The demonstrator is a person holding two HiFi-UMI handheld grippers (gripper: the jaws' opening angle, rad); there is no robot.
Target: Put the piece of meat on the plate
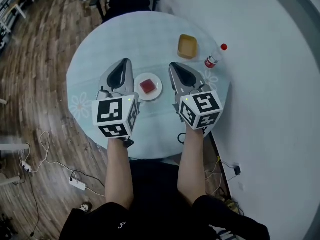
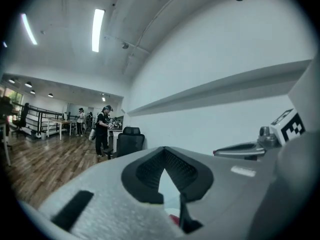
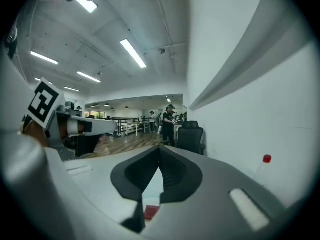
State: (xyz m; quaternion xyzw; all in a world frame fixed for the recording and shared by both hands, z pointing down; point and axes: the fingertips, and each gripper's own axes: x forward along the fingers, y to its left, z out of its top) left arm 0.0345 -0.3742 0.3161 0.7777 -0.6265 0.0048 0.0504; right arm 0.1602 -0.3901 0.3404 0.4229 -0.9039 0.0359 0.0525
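On the plate the meat looks placed; with my left gripper and right gripper clenched empty, I need only withdraw.

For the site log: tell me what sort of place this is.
Probably an open-plan office or lab workspace: brown wood-plank floor, a black office chair, long ceiling strip lights, and people standing farther back.

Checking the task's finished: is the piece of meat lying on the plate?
Yes, the red piece of meat lies in the middle of the white plate.
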